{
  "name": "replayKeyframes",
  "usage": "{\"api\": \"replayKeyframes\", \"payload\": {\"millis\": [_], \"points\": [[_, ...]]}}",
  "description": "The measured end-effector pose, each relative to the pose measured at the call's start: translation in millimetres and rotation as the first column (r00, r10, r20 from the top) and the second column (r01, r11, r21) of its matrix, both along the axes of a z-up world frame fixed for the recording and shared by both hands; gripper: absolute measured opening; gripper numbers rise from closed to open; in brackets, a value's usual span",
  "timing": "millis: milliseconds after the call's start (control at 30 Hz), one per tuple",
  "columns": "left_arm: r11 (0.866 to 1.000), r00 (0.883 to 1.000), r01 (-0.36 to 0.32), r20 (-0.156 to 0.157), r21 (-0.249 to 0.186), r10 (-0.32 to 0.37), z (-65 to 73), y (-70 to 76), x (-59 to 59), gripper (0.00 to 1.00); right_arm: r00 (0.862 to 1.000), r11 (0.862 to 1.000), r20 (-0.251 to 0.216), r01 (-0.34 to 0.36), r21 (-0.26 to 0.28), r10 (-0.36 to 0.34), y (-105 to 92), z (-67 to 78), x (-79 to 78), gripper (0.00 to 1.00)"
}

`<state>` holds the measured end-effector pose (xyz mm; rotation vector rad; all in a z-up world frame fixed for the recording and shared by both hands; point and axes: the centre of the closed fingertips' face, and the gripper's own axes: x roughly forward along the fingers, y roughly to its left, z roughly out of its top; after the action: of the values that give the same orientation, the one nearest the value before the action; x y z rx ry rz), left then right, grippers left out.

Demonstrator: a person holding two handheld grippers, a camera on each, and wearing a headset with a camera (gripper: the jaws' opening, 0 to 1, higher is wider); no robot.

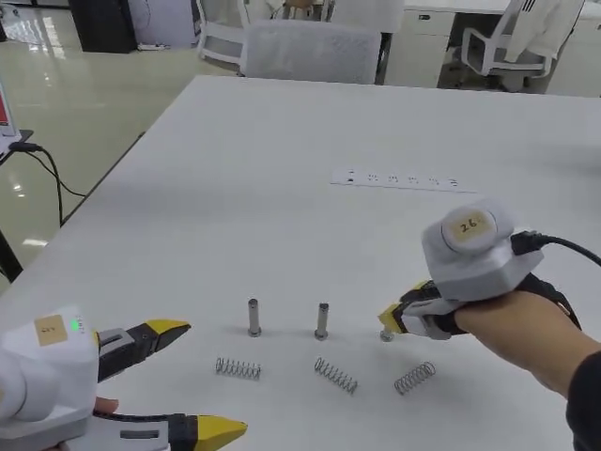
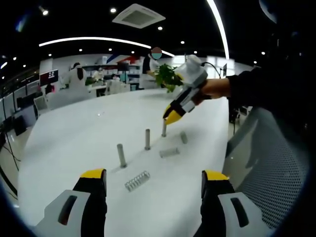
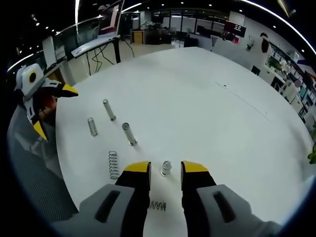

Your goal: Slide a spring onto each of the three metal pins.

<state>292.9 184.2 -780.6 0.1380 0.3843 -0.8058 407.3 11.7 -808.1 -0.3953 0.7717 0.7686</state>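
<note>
Down at the near-left corner, the left gripper (image 1: 197,379) is held low and level and points right along the table (image 1: 310,188). Its yellow-tipped jaws are spread wide, with nothing between them. The left spring (image 1: 238,368) lies on its side just past those tips and touches neither. Behind it the left pin (image 1: 254,317) stands upright and bare.

Moving along the row, the middle pin (image 1: 322,320) is also upright and bare. The middle spring (image 1: 335,375) lies flat just in front of it, on the person's side.

Now the right side: a hand (image 1: 502,324) reaches in from the right edge and aims the right gripper (image 3: 166,170) leftward, tips down close to the tabletop. In the right gripper view the right pin (image 3: 166,167) stands between the two jaws. The jaws are apart, with a sliver of table showing on each side of the pin, so there is no clamp. The right spring (image 1: 414,378) lies on the table near that pin, below the gripper.

The table is plain white, with a power strip (image 1: 394,178) lying further back. Beyond its far edge are office chairs (image 1: 310,47), and a glossy floor (image 1: 75,94) shows on the left.
</note>
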Motion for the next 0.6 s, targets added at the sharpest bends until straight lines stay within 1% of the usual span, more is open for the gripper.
{"api": "replayKeyframes", "payload": {"millis": [167,433,600], "points": [[1.000,1.000,0.001,-0.001,0.002,-0.001,-0.4,-0.2,0.1,0.75,1.000,1.000,0.011,0.005,0.013,-0.006,-4.4,3.0,-0.3,0.26],[1.000,1.000,0.005,-0.001,0.006,-0.005,-0.6,-1.1,-0.6,0.75,1.000,1.000,0.018,0.017,0.023,-0.018,-13.8,6.0,-2.1,0.27],[1.000,1.000,0.005,0.001,0.012,-0.005,0.0,-1.3,-1.1,0.75,0.999,1.000,0.027,0.018,0.026,-0.018,-19.7,10.5,-4.0,0.27]]}}
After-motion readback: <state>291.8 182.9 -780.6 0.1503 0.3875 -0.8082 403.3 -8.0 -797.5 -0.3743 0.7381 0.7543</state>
